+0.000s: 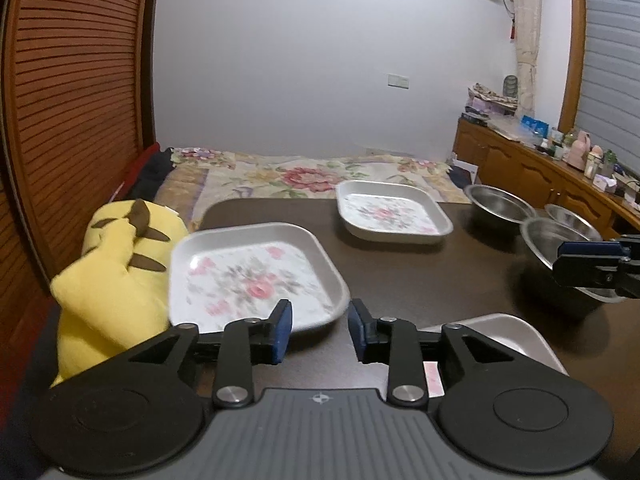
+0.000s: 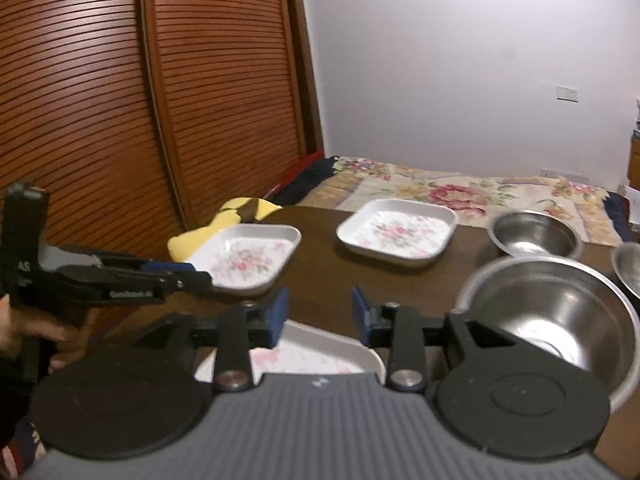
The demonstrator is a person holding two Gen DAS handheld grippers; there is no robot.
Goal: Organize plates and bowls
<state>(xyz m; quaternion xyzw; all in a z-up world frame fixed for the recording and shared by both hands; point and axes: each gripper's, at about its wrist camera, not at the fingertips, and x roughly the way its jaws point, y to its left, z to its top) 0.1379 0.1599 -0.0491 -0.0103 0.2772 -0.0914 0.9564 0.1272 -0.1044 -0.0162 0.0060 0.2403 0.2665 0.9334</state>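
Plates (image 1: 256,276) look hard, smooth and a bit slippery, and could break; the thin rim is the best place to hold. In the left view, the left gripper (image 1: 319,330) has its fingers (image 1: 282,330) apart with nothing between them. One plate sits just ahead and left of them on the table (image 1: 400,272).

In the right view, the right gripper (image 2: 320,316) is also open and empty. Another plate (image 2: 320,356) lies just under its fingers (image 2: 279,316); a shiny bowl (image 2: 560,312) sits just right.
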